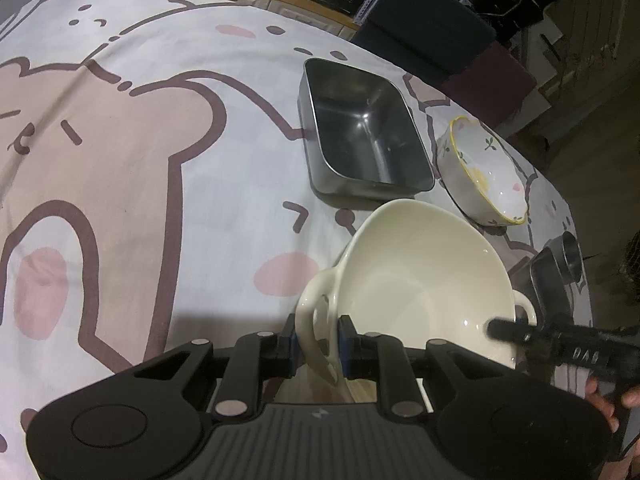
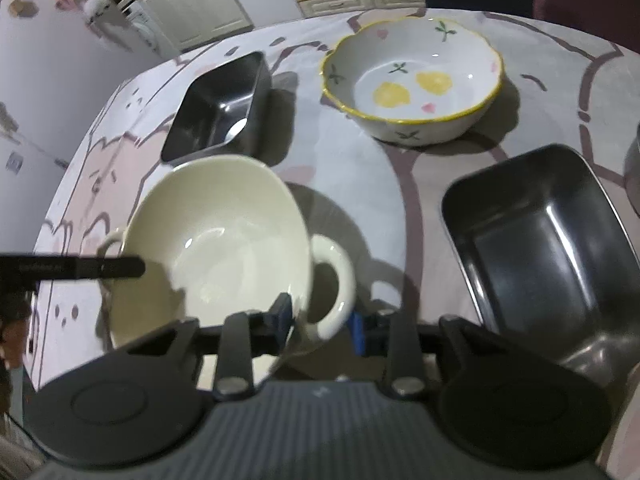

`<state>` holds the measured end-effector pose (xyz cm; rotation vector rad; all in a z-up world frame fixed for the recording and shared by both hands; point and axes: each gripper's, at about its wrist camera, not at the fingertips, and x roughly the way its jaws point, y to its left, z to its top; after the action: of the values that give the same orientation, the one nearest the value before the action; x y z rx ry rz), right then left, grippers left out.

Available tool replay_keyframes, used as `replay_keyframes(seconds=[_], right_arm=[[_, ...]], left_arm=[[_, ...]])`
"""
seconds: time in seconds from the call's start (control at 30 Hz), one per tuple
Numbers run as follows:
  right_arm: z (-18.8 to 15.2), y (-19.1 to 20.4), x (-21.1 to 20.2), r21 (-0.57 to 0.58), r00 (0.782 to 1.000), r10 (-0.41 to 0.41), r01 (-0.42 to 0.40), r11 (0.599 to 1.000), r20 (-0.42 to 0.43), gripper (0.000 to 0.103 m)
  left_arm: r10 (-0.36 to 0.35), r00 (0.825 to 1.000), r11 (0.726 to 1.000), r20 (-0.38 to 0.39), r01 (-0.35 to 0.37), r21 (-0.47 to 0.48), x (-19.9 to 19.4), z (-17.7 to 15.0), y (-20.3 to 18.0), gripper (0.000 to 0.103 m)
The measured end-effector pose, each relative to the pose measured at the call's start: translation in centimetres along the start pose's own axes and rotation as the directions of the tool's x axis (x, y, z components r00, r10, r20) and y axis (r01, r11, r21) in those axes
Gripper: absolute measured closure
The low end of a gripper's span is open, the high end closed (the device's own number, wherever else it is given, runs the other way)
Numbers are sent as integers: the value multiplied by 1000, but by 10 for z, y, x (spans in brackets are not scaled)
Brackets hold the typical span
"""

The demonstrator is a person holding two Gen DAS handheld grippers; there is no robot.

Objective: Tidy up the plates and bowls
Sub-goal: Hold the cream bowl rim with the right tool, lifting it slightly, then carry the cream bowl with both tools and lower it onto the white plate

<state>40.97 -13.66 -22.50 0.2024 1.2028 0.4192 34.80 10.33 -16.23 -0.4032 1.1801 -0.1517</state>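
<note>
Around the cream two-handled bowl [image 2: 216, 240] on the cartoon-print counter [image 1: 160, 160] stand two steel rectangular trays [image 2: 218, 110] [image 2: 548, 248] and a floral bowl [image 2: 412, 80] beyond it, while the left gripper [image 1: 318, 344] and the right gripper [image 2: 320, 320] each have jaws clamped on one of its opposite handles.

Two-handled bowl [image 2: 212, 240] at lower left on the tablecloth [image 2: 360, 184]; one metal tray [image 2: 224, 104] above it, another [image 2: 544, 248] at right, scalloped bowl [image 2: 412, 80] at upper centre.
</note>
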Motion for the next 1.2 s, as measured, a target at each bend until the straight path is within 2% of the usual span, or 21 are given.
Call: replay_keyframes(seconds=[0.33,0.43,0.6,1.0,1.2], right_arm=[[4,-4,-3,33,1000,0,0,999,16,72],[4,-3,-4,34,1000,-7,6,999,18,72],[2,4,-5,-4,999,-38,38,999,29,71],[2,-1,-5,8,999,-23,22,1000,40,72],[0,10,-19,-39,997,-27,30,999,71,72]], left_arm=[[12,1000,1000,-3,-12,15,1,1,-2,81],[23,1000,999,4,-23,47,0,-1,-6,81],[15,1000,999,5,-15,52,0,-1,-4,81],[37,999,997,20,-38,72,-1,-2,-9,80],[20,998,996,62,-26,89,-16,1,-11,81]])
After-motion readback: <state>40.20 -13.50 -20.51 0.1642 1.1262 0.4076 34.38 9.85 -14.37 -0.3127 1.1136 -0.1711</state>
